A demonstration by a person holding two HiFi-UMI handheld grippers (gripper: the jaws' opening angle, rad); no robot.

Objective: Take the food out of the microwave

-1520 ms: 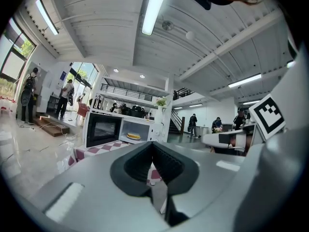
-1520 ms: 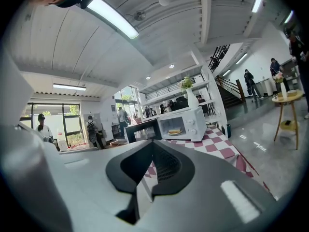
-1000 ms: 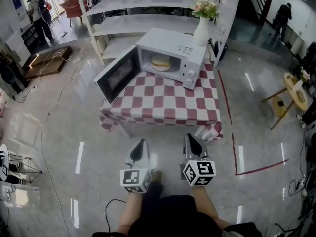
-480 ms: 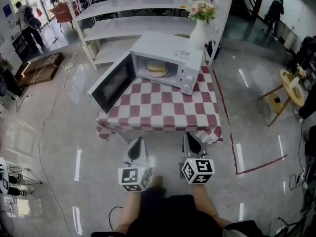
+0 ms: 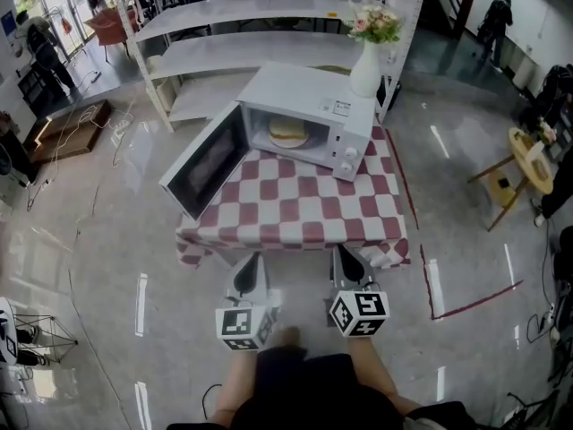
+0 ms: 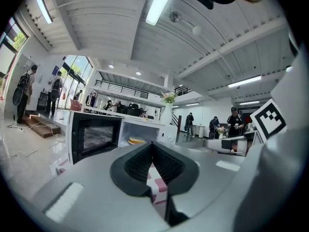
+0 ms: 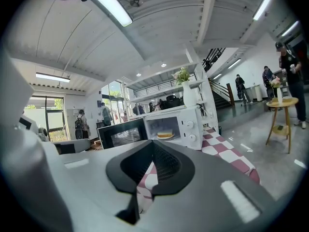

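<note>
2 grippers (image 5: 253, 258) (image 5: 346, 251), jaws shut, food (image 5: 289, 133) well beyond

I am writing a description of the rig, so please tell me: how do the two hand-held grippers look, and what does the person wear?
Both the left gripper and the right gripper have pale grey bodies that taper to black ribbed pads. Each carries a white cube printed with black square markers. The person wears dark clothing.

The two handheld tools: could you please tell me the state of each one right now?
Left grey two-jaw tool: closed, holding nothing.
Right grey two-jaw tool: closed, holding nothing.
</note>
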